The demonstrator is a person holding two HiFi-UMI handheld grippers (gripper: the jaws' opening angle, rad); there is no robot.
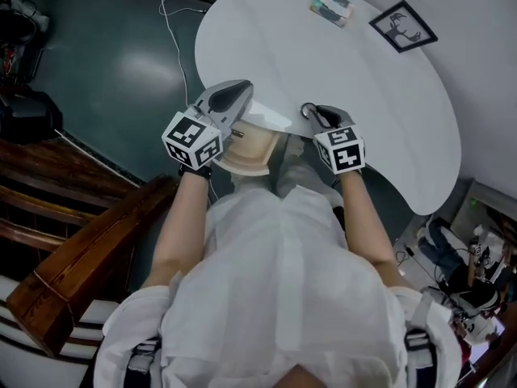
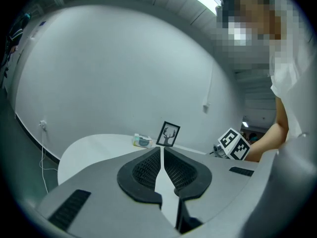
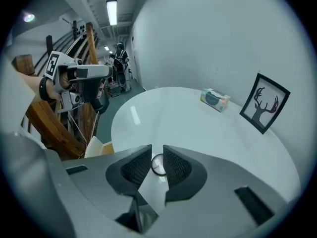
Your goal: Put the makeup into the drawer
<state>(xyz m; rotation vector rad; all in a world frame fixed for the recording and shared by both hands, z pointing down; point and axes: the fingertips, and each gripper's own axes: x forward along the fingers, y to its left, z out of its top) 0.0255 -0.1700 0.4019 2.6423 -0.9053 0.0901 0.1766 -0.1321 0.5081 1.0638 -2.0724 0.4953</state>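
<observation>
The right gripper (image 3: 157, 152) has its jaws only a little way apart. They are closed on a small round makeup compact (image 3: 158, 164), which sits upright between the tips with a pad against each side. In the head view this gripper is at centre right, over the near edge of the white round table (image 1: 363, 95), and the compact shows as a dark ring at its tip.

The left gripper (image 2: 162, 150) has its jaws drawn together, with only a thin slit between the pads and nothing in it. In the head view it is at centre left, pointing across the table's near edge.

Between and just below the two grippers in that view is a pale drawer (image 1: 249, 152), which stands out from under the table edge. The compact is up and to the right of the drawer, near it but not inside.

A small tissue pack (image 1: 333, 6) lies at the far side of the table, toward the top of the frame. A black-framed deer picture (image 1: 402, 27) stands just to its right. Dark green floor (image 1: 121, 71) fills the upper left, and a wooden stair rail (image 1: 81, 249) runs along the lower left.
</observation>
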